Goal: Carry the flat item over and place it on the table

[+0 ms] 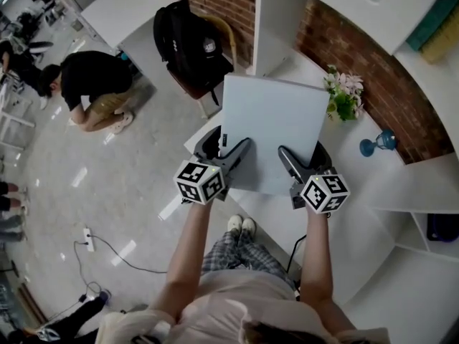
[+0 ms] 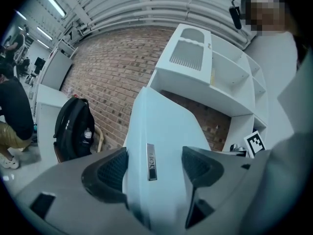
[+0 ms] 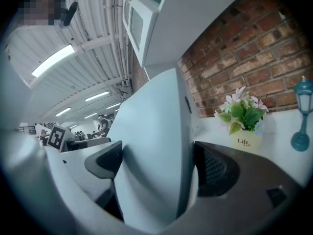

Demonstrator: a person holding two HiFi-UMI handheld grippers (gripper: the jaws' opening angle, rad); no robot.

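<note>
1. Head view: the left gripper (image 1: 231, 149) and the right gripper (image 1: 301, 156) each clamp the near edge of a pale grey panel (image 1: 269, 120). The panel is held over the end of a white table (image 1: 373, 221). Whether it touches the table cannot be told. Flowers (image 1: 343, 95) and a blue lamp (image 1: 378, 143) stand on the table beyond it, by a brick wall (image 1: 358, 56). A backpack (image 1: 190, 45) sits on a chair to the left.
2. Left gripper view: the jaws of the left gripper (image 2: 154, 168) are closed onto the panel (image 2: 161, 126), one pad on each face. A small metal badge (image 2: 150, 161) lies between them.
3. Right gripper view: the jaws of the right gripper (image 3: 156, 168) are likewise pressed against both faces of the panel (image 3: 154, 136). The flowers (image 3: 242, 114) are to the right.
</note>
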